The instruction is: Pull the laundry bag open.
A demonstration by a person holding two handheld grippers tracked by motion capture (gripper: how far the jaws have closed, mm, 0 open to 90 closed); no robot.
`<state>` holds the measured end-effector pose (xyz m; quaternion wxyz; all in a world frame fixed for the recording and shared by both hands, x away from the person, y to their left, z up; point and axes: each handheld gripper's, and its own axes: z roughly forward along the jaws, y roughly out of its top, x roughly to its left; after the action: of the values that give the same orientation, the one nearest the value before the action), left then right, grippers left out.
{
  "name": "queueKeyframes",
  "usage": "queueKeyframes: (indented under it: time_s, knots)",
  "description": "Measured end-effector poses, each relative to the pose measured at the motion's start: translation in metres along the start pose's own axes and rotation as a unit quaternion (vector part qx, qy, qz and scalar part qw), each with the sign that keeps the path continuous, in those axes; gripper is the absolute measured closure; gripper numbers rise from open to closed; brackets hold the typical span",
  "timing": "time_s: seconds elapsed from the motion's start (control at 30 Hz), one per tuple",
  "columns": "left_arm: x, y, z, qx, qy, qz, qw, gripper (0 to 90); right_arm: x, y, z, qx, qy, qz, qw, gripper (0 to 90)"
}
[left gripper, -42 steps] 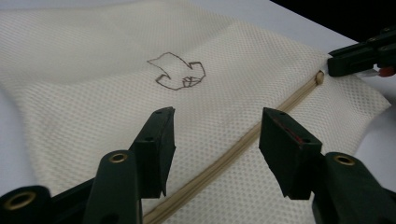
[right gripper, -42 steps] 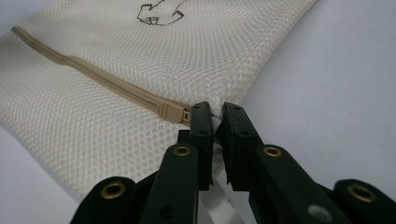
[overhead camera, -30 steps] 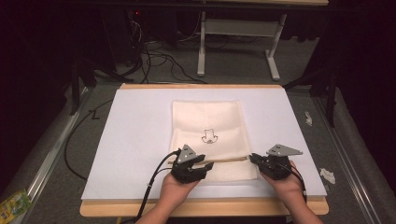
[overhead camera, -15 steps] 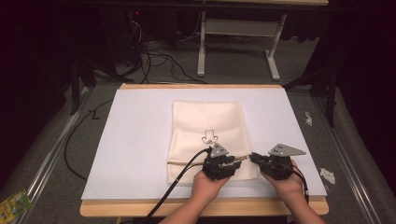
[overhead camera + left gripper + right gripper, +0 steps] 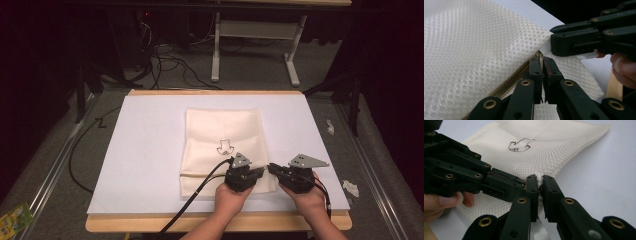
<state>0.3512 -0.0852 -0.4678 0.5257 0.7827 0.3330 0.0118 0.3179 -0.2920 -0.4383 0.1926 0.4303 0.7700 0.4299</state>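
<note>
1. On the white mat (image 5: pixel 150 150), about mid-width and toward the near half, lies the cream mesh bag (image 5: pixel 222 135), flat, with a small dark outline print (image 5: pixel 224 147) on top.
2. Zipper (image 5: pixel 510 86) runs along the bag's near end; in the left gripper view it looks tan, and at the bag's right corner it seems nearly closed, though I cannot tell for sure.
3. Left gripper (image 5: pixel 541 65), at the bag's near right corner, has its jaws pinched narrow on what looks like the zipper pull; the pull itself is too small to make out.
4. Right gripper (image 5: pixel 539 183), also at the bag's near right corner, has its jaws clamped on the mesh edge right beside the left gripper, tips almost touching.
5. Progress, judged: zipping looks close to done, as the pull has reached the bag's right end. Left to do: seat the last bit, then let go with both.
6. Beyond the bag: a wooden table edge (image 5: pixel 210 223) shows under the mat on the near side, and cables (image 5: pixel 165 55) lie on the floor past the far side.
</note>
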Motion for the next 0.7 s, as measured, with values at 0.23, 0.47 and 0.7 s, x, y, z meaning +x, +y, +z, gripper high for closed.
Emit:
queueKeyframes:
  time_s: [0.23,0.47,0.7]
  knots:
    - [0.0,0.0,-0.004,0.006,0.003,0.013,0.9999,87.5,-0.001,0.0,-0.002,0.0,0.005,-0.001,1.0,85.3]
    - [0.014,-0.003,-0.015,0.019,0.025,0.003,0.9995,87.6,-0.002,0.001,-0.003,-0.007,-0.003,0.003,1.0,85.5]
    - [0.033,-0.008,-0.039,0.04,0.049,0.001,0.998,87.6,-0.01,-0.001,-0.009,-0.013,-0.013,0.015,0.9997,85.5]
